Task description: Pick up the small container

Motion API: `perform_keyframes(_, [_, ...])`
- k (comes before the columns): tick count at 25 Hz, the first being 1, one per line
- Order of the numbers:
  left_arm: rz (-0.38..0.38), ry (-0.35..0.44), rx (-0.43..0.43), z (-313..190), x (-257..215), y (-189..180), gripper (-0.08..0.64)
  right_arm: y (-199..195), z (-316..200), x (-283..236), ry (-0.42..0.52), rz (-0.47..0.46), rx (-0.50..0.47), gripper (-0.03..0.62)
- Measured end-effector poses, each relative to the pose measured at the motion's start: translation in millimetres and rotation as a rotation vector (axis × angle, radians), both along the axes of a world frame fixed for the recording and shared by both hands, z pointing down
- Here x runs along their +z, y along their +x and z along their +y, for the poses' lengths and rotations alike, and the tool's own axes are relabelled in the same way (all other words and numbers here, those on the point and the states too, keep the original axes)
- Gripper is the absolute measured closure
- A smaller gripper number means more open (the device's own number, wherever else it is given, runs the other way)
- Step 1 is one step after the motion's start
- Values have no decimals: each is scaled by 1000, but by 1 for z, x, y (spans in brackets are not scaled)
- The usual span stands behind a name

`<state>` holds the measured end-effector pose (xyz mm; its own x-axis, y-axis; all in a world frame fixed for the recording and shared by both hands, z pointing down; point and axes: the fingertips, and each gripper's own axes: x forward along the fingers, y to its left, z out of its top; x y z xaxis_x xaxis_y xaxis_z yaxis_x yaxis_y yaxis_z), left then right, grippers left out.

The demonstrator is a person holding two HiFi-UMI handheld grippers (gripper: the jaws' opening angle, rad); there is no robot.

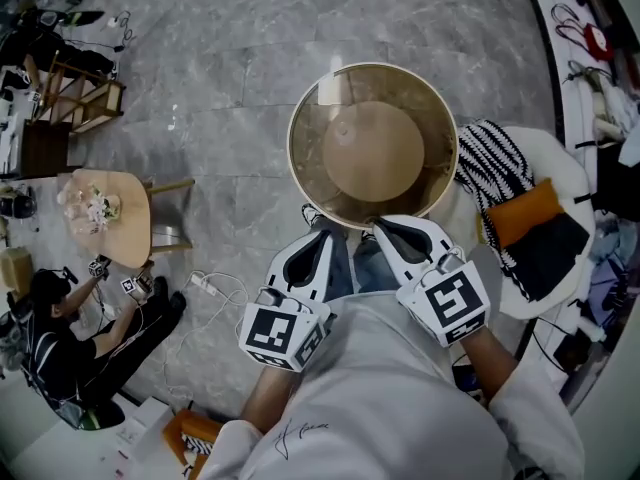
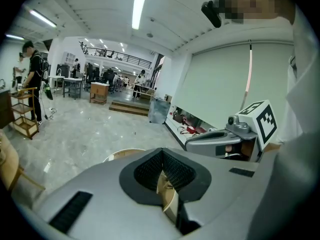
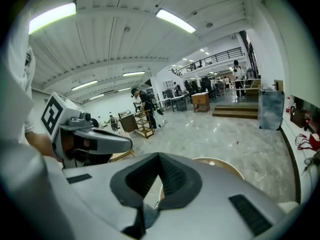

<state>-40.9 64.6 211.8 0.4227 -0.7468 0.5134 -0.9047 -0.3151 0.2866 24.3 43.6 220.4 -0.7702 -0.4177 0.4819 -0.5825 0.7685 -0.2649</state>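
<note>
Two grippers meet at the 6 o'clock edge of the container (image 1: pixel 372 153), a round, light wooden vessel with a thin rim, which is in the middle of the head view and hangs over the grey stone floor (image 1: pixel 220 48). The left gripper (image 1: pixel 325 231) comes to the rim from 7 o'clock. In its own view its jaws are narrow and they pinch the thin wooden rim, which shows as a pale strip between the dark ribbed pads (image 2: pixel 149 173). The right gripper (image 1: pixel 384 227) comes from 5 o'clock, just beside the left one. Its jaws are together and the edge of the container shows behind their gap, but I cannot tell if the pads really press the rim. Between the two grippers the blue trousers (image 1: pixel 352 268) of the person are seen, and below them a white shirt (image 1: pixel 390 398).

At 3 o'clock from the container, near it, stands a white round chair (image 1: pixel 560 168) with a black and white striped cloth (image 1: pixel 490 163) and an orange cushion (image 1: pixel 522 213) on it. At 9 o'clock, well apart, there is a small wooden bench (image 1: pixel 125 230) with some small pale things on it. At 8 o'clock another person (image 1: pixel 60 353) in dark clothes sits on the floor and holds a pair of similar grippers. Between this person and the container a white power strip (image 1: pixel 203 286) with its cable lies on the floor. At 10 o'clock, far away, stands a wooden shelf cart (image 1: pixel 85 93).
</note>
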Motion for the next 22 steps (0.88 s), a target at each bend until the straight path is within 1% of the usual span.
perform_keyframes(3, [-3, -17, 6, 1, 7, 4, 543, 6, -4, 4, -8, -24, 18, 580])
perform_keyframes(8, [-3, -39, -9, -1, 17, 4, 543, 7, -11, 13, 8, -11, 0, 580])
perform_keyframes(10, [-11, -50, -6, 0, 22, 6, 543, 6, -12, 17, -4, -7, 4, 580])
perform_keyframes(15, [7, -85, 2, 2, 36, 8, 543, 3, -16, 31, -24, 0, 1, 580])
perform_keyframes(22, [22, -106, -20, -1, 53, -4, 543, -7, -16, 51, -6, 29, -18, 580])
